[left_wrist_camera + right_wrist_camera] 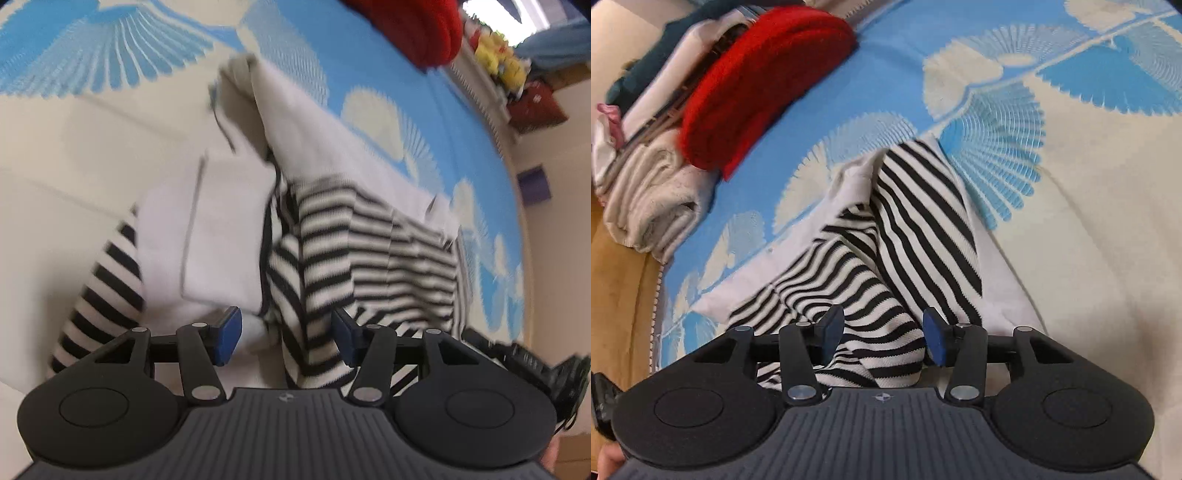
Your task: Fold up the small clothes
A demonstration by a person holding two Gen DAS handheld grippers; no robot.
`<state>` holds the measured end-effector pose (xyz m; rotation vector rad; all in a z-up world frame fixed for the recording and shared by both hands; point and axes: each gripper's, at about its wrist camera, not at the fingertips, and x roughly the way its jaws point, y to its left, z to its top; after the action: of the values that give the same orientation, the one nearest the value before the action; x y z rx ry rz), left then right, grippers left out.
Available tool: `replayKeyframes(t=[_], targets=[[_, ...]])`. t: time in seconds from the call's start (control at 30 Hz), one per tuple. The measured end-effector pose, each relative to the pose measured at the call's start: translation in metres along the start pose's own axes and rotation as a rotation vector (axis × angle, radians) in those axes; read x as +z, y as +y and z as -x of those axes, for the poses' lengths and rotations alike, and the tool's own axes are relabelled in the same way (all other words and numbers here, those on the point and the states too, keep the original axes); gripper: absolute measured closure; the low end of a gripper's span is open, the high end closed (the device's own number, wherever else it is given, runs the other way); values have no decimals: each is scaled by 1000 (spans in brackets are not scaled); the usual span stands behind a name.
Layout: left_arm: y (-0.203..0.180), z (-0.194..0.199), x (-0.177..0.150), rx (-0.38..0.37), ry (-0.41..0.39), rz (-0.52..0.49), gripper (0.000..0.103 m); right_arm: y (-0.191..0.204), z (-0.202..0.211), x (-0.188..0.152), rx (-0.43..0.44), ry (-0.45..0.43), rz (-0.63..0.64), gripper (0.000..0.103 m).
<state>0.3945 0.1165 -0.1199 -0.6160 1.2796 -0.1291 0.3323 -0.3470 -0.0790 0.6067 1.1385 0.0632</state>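
Two hand-held grippers over one garment, each with blue pads spread apart and gripping nothing. Left hand-held gripper (287, 336): jaws released, striped cloth bunched in the gap between the pads and touching the right-hand pad (345, 338); left-hand pad (227, 334) set against the white panel. Right hand-held gripper (882, 338): jaws released, a fold of striped cloth running up between the fingers, contact with the pads not determinable. Striped garment (369, 240) (886, 236): black-and-white stripes joined to white fabric, lying crumpled and partly folded over itself on the blue-and-cream patterned blanket (92, 66) (1089, 166). Left wrist view: white panel (225, 229) uppermost at centre, one striped sleeve-like section trailing out at lower left, striped body heaped at right, image blurred. Right wrist view: one striped section raised in a ridge toward the blanket's fan motif, a second section spread lower left, white fabric showing at both edges. Red knitted item (417, 26) (764, 81): resting on a stack of folded clothes (653, 184) at the blanket's far corner, well apart from the striped garment. Stack contents: cream towelling piece at bottom, white and dark teal layers above. Yellow objects (498, 59) on a white ledge beyond the blanket edge, too small to identify. Other gripper body partly visible at lower right of left wrist view.
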Motion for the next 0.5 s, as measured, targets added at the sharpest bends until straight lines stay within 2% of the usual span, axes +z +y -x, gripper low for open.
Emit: replayKeyframes(t=[0.07,0.1,0.13,0.17,0.23,0.3,0.4,0.43,0.5], targets=[[-9,-6,0,18,-8,-29,65,3,-15,-2,-23,24,5,54],[-14,-6,3,29,-27,-37,88,3,-18,-6,-32,29,17,55],[-15,-1,7,40,-69,-44,99,6,-20,-7,-40,27,33,63],[-14,6,11,43,-117,-53,99,12,-23,-6,-34,23,53,81],[-18,26,18,42,-235,-80,99,24,-19,-5,3,-4,71,102],[-17,44,24,23,-312,-85,99,35,-8,-3,60,-75,72,102],[-5,53,28,28,-332,-53,99,47,23,-4,149,-189,65,103],[0,48,28,47,-303,-34,99,47,27,-5,152,-208,64,103],[9,27,28,121,-176,-7,98,43,19,-9,61,-168,56,103]])
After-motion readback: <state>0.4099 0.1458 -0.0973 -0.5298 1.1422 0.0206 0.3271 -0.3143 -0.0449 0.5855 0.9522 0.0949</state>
